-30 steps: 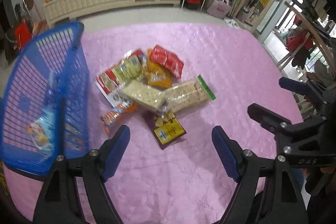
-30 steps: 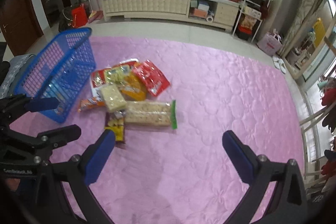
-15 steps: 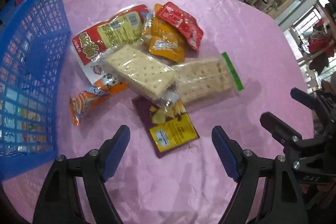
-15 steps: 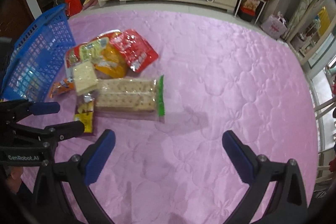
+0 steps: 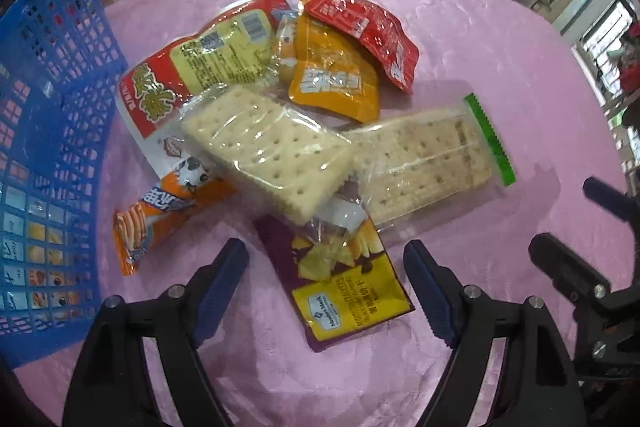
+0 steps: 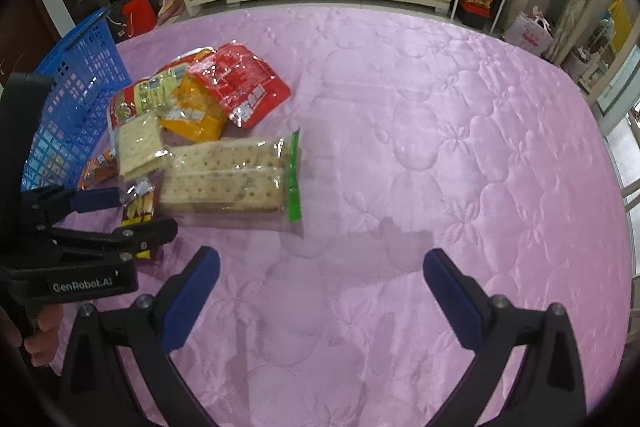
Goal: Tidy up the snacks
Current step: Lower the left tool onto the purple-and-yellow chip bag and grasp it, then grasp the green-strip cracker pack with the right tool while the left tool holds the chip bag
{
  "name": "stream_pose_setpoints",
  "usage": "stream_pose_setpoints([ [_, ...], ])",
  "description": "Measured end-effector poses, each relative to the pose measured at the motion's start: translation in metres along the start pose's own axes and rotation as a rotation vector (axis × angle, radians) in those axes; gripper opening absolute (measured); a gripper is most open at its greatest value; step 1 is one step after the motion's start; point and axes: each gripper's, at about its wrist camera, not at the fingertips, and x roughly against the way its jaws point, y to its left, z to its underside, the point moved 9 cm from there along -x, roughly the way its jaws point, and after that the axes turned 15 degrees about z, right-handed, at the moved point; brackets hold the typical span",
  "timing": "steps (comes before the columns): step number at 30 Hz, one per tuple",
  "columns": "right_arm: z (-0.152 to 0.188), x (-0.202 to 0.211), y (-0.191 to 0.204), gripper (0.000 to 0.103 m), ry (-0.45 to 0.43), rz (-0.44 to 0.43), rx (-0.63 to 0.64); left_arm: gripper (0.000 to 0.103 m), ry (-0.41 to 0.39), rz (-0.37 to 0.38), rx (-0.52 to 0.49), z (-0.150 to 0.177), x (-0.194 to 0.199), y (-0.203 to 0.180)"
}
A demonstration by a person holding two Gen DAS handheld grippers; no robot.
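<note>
We see a blue basket (image 5: 52, 131) at the left edge of the pink quilted surface (image 6: 420, 147), with some packets already inside. Just beside it lies the snack pile: two clear cracker packs (image 5: 272, 151) overlapping red, orange and yellow bags. The purple chip packet (image 5: 344, 283) lies partly under the crackers, between our left gripper's (image 5: 326, 267) spread fingers, untouched. Our right gripper (image 6: 320, 271) hangs spread over bare quilt, holding nothing.
</note>
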Motion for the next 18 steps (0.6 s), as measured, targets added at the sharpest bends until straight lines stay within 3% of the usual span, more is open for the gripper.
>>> stream_pose_setpoints([
  [2,0.000,0.000,0.001,0.103,0.000,-0.009,-0.001,0.064,0.000,-0.052,-0.019,0.000,-0.002,0.000],
  [4,0.000,0.001,0.003,0.103,-0.003,-0.015,0.008,0.054,0.001,-0.051,-0.008,0.000,-0.001,0.000],
  [9,-0.002,0.000,0.007,0.103,-0.015,-0.004,0.030,0.051,-0.004,-0.006,-0.025,0.004,0.008,0.002],
  [14,-0.010,0.005,0.017,0.103,-0.006,-0.066,0.028,0.051,-0.040,0.041,-0.018,0.011,0.031,0.007],
  [18,-0.023,0.013,0.032,0.103,-0.051,-0.064,0.116,0.051,-0.083,0.054,-0.033,0.014,0.055,0.008],
])
